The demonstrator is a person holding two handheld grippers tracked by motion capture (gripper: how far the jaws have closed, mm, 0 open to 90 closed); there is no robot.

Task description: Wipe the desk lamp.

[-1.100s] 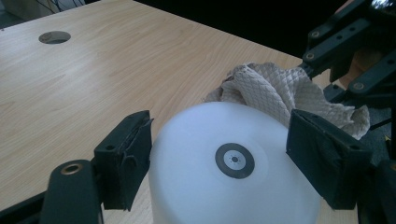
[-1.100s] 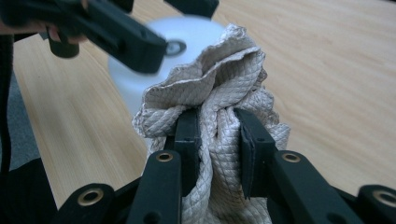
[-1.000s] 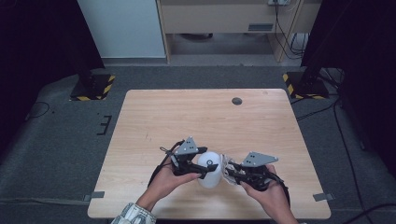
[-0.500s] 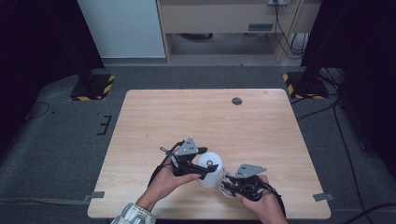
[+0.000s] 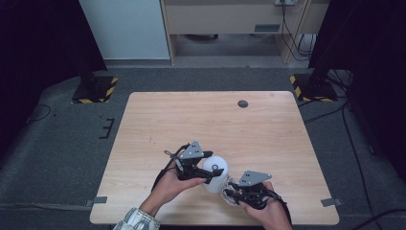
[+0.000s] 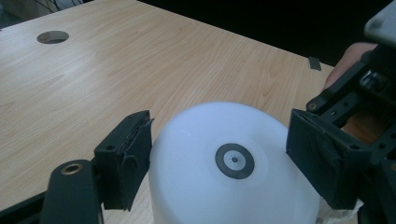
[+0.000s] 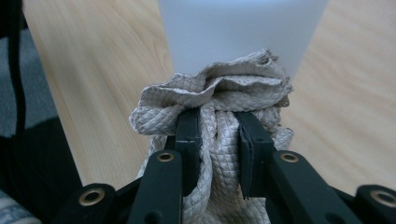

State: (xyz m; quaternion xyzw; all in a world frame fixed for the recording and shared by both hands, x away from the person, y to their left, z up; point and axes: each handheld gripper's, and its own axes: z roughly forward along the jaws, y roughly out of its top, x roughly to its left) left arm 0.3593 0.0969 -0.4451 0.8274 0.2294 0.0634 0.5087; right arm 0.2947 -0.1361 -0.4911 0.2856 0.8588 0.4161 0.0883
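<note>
While the left tongs [image 5: 207, 173] straddle the white translucent plastic dome-shaped container [image 5: 214, 173] near the near edge of the light wooden counter [image 5: 268, 129], their jaws stand spread on either side of it, pads apart from its wall. The right tongs [image 7: 218, 128], just right of the container, are clamped on a bunched beige woven cloth [image 7: 219, 98] pressed against its side.
</note>
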